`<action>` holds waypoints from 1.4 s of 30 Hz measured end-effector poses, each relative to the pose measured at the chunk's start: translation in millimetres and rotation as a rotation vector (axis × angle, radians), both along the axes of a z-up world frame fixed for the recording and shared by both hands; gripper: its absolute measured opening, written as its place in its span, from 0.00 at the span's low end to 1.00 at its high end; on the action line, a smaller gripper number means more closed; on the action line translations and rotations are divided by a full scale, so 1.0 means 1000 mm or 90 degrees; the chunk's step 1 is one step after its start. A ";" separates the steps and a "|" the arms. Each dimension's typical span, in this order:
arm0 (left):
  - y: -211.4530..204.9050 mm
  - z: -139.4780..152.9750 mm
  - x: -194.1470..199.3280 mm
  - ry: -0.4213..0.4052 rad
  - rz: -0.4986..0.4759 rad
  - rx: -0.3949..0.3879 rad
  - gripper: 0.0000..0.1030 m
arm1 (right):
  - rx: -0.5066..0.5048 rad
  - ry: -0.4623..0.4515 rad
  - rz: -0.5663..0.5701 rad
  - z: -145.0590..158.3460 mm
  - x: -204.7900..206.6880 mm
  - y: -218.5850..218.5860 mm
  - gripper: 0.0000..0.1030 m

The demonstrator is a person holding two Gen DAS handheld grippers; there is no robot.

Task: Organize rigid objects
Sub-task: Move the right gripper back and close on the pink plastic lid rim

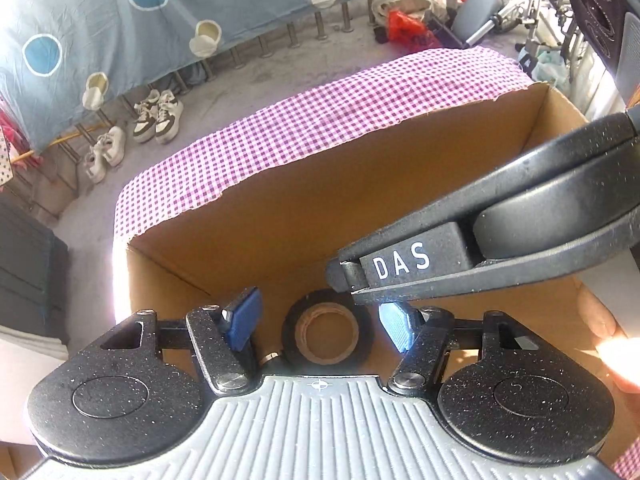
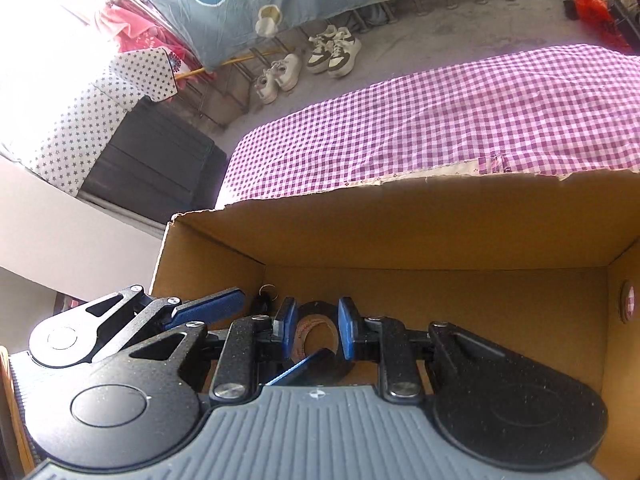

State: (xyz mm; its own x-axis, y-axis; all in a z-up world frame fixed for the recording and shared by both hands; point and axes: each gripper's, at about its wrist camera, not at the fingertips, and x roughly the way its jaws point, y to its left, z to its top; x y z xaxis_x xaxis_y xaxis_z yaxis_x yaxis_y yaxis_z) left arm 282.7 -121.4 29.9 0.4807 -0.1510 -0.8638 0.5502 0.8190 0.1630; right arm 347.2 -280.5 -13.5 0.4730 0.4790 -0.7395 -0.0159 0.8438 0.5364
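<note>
A black tape roll (image 1: 326,330) lies flat on the floor of a brown cardboard box (image 1: 280,220), its hole facing up. My left gripper (image 1: 320,320) hangs open just above the roll, with a blue pad on each side and a gap at the left pad. My right gripper (image 1: 340,280), marked DAS, reaches in from the right with its tips over the roll's far edge. In the right wrist view my right gripper (image 2: 316,328) stands narrowly open, and the roll (image 2: 316,338) shows through the gap. The left gripper's blue fingers (image 2: 212,304) cross in from the left.
A small black fob with a key ring (image 2: 264,300) lies in the box's left corner (image 2: 400,232). A purple checked cloth (image 1: 340,112) covers the surface behind the box. A person's hand (image 1: 600,320) shows at the right. Shoes (image 1: 156,116) stand on the floor.
</note>
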 end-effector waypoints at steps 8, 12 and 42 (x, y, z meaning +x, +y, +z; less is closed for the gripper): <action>0.016 0.052 -0.036 -0.059 -0.013 -0.060 0.63 | 0.041 -0.086 -0.022 0.056 -0.067 -0.027 0.24; 0.039 0.086 -0.070 -0.089 -0.017 -0.112 0.63 | 0.057 -0.146 -0.031 0.083 -0.128 -0.043 0.24; 0.085 -0.076 -0.208 0.027 -0.002 -0.075 0.69 | -0.055 -0.114 0.032 -0.053 -0.300 0.075 0.40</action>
